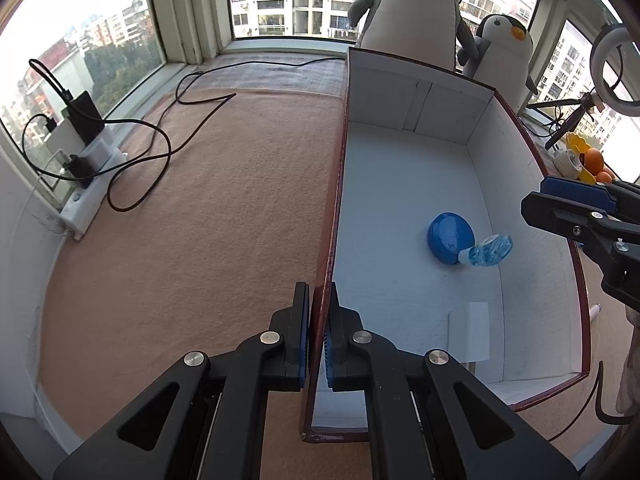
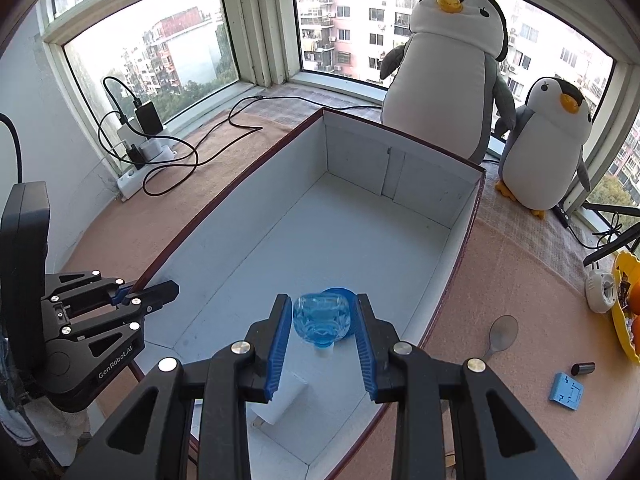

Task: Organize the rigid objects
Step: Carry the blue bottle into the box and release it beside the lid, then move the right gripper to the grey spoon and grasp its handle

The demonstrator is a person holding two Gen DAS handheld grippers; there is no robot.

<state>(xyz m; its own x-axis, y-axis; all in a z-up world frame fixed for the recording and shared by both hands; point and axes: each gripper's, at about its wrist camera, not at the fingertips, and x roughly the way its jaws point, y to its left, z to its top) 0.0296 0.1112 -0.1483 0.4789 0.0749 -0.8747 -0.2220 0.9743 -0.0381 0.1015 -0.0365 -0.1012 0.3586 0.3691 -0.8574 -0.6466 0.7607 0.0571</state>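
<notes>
Inside the box [image 2: 280, 240], a small clear blue bottle [image 2: 322, 316] lies on the white floor against a round blue lid [image 1: 450, 238]. From the right wrist view the bottle sits between the fingers of the right claw [image 2: 322, 344], whose jaws stand spread wide with a gap on each side of it; whether the claw hangs above the bottle or level with it is hard to tell. The left claw [image 1: 318, 336] is clenched on the near part of the box's left wall, holding it steady.

The step in hand looks like a drop-off just made into the box. Outside the wall, to the right of the right claw, a spoon [image 2: 500, 336], a blue block [image 2: 566, 392] and a small dark cylinder [image 2: 583, 368] wait on the mat [image 2: 500, 280]. The next move likely calls for lifting clear of the wall and swinging right to one of them.
</notes>
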